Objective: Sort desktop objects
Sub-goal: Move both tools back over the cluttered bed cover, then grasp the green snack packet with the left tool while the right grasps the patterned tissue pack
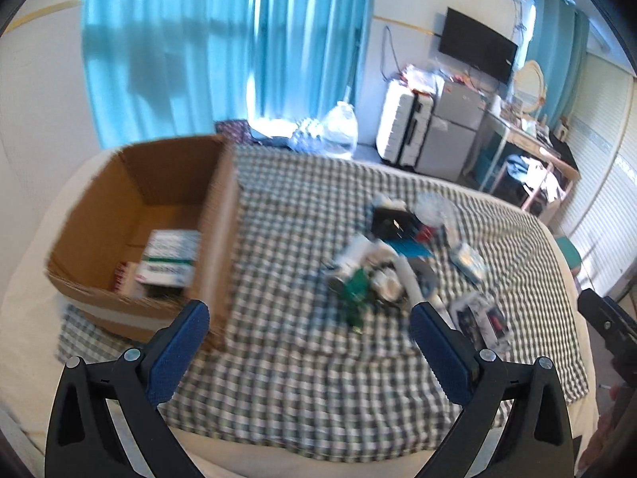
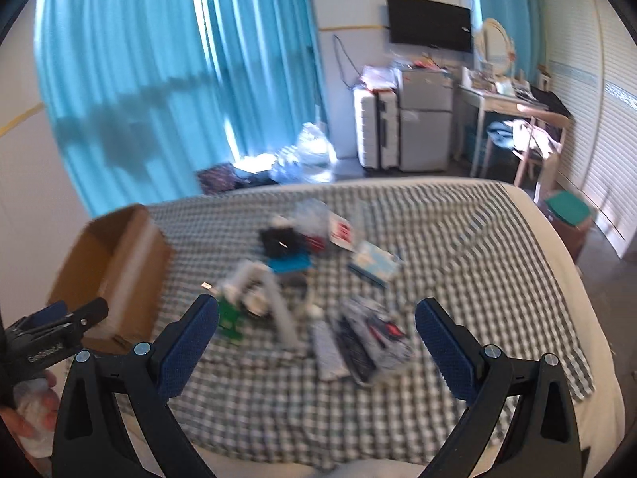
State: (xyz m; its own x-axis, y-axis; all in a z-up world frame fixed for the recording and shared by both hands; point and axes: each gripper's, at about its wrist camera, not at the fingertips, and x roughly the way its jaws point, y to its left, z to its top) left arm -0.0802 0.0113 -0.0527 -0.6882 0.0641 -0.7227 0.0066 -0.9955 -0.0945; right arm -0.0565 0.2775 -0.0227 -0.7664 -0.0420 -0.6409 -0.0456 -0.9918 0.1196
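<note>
Both hand-held grippers released, left (image 1: pixel 308 320), right (image 2: pixel 316 316), above blurred clutter (image 2: pixel 302 286) mid-frame on checked bed (image 2: pixel 458 239), cardboard box (image 1: pixel 167 215) at left.

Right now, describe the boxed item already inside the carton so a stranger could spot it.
On the checkered cloth stands an open cardboard carton, left of the loose pile. Inside lies a white box with a green stripe, apart from the pile.

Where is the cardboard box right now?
In the left wrist view the cardboard box sits on the checked cloth at the left, left of the pile of small items.
</note>
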